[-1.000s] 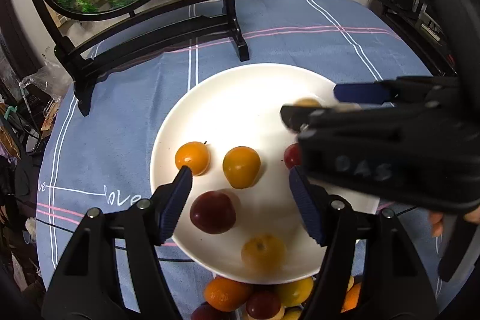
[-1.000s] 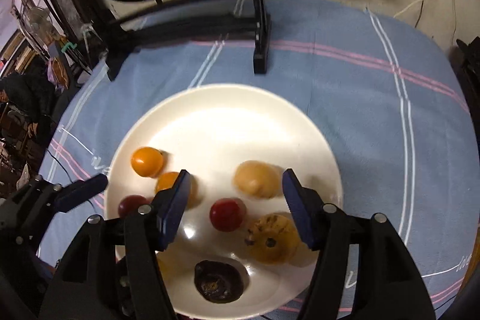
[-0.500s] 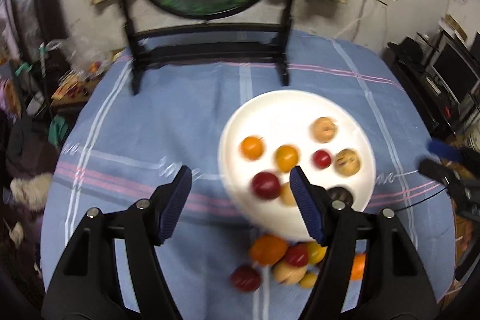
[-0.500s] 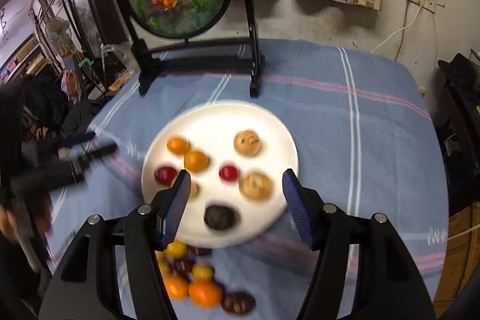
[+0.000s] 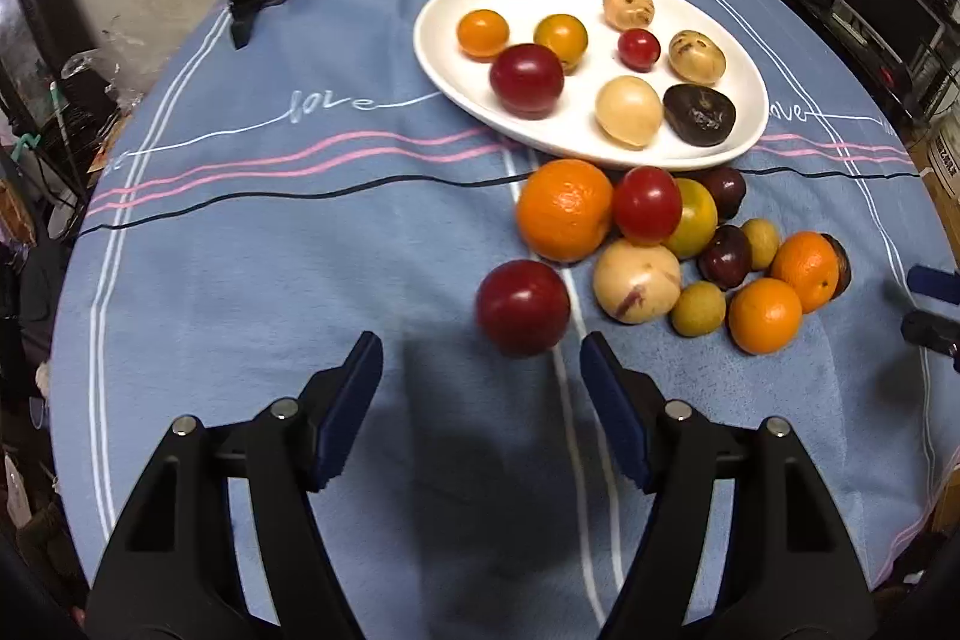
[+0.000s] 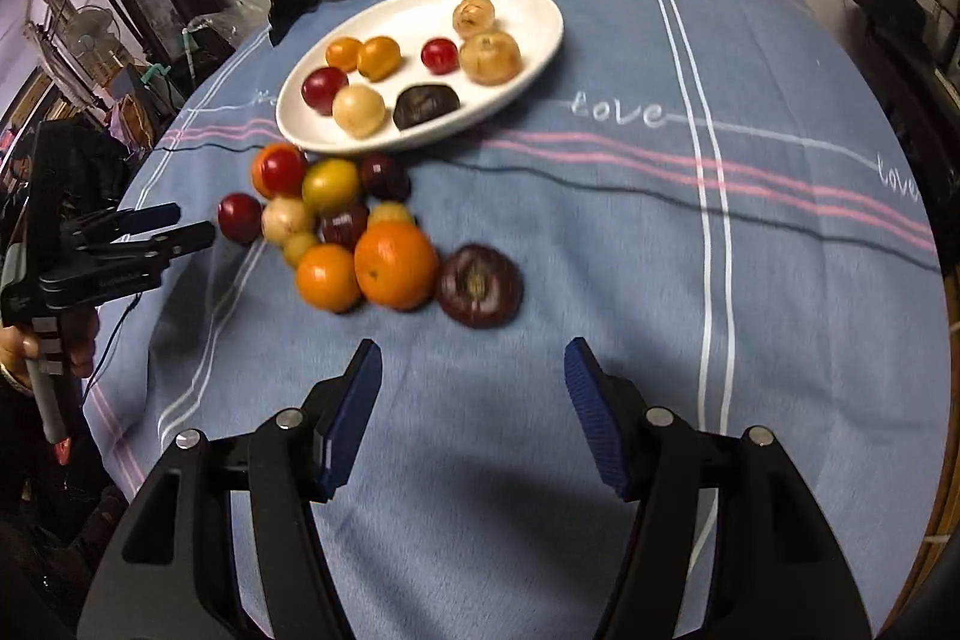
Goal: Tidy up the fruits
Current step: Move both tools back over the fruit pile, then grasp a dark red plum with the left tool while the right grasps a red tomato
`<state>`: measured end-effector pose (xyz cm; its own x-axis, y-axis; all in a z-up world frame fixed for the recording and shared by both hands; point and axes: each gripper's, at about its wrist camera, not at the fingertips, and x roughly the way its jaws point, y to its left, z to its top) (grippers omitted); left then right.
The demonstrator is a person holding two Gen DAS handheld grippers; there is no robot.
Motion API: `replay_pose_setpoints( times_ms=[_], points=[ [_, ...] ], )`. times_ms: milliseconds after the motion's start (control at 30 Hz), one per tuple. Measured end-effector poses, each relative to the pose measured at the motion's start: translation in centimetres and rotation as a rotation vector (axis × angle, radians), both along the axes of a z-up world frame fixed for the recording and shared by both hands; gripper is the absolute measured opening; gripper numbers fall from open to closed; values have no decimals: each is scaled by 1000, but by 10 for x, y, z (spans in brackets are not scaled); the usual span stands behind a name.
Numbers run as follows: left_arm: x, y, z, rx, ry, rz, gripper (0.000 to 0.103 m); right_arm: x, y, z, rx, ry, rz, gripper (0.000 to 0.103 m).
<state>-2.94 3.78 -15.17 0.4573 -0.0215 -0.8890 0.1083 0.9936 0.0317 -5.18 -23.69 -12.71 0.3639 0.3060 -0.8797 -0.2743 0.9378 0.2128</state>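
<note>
while eight small fruits are sitting spread out on the white plate (image 5: 750, 100), a loose heap of oranges, plums and pale fruits (image 5: 660, 244) is lying on the blue tablecloth (image 5: 270, 250) just in front of it, where "love" is showing in white script; the left gripper (image 5: 480, 370) is hovering low with jaws spread, a red plum (image 5: 522, 307) just ahead. the right gripper (image 6: 471, 379) is hanging spread too, near a dark purple fruit (image 6: 479, 285)

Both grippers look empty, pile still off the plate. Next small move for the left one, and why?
Probably ease the left gripper forward around the red fruit. Its jaws are open and empty, and that fruit lies loose on the cloth just ahead between them, apart from the pile and outside the white plate.
</note>
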Motion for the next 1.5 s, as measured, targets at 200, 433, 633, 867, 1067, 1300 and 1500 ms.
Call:
replay_pose_setpoints(
  times_ms=[200, 433, 633, 867, 1067, 1300, 1500],
  points=[
    [18, -2, -14, -8, 3, -19, 70, -5, 4, -5, 2, 19, -9, 64],
    [29, -6, -25, -71, 33, -63, 39, 2, 22, 3, 28, -10, 32, 64],
    [23, 6, -14, -118, 22, -12, 39, 36, 91, 20, 31, -128, 189, 64],
    [3, 35, 3, -126, -7, 62, 39, 68, 143, 7, 18, -107, 268, 64],
    [-2, 44, 9, -139, -19, 86, 39, 80, 162, -4, -10, -75, 311, 64],
    [-3, 45, 11, -144, -20, 86, 40, 85, 170, -9, -50, -81, 337, 41],
    [-3, 42, 12, -149, -20, 84, 40, 83, 162, -7, -32, -75, 345, 29]
  ],
)
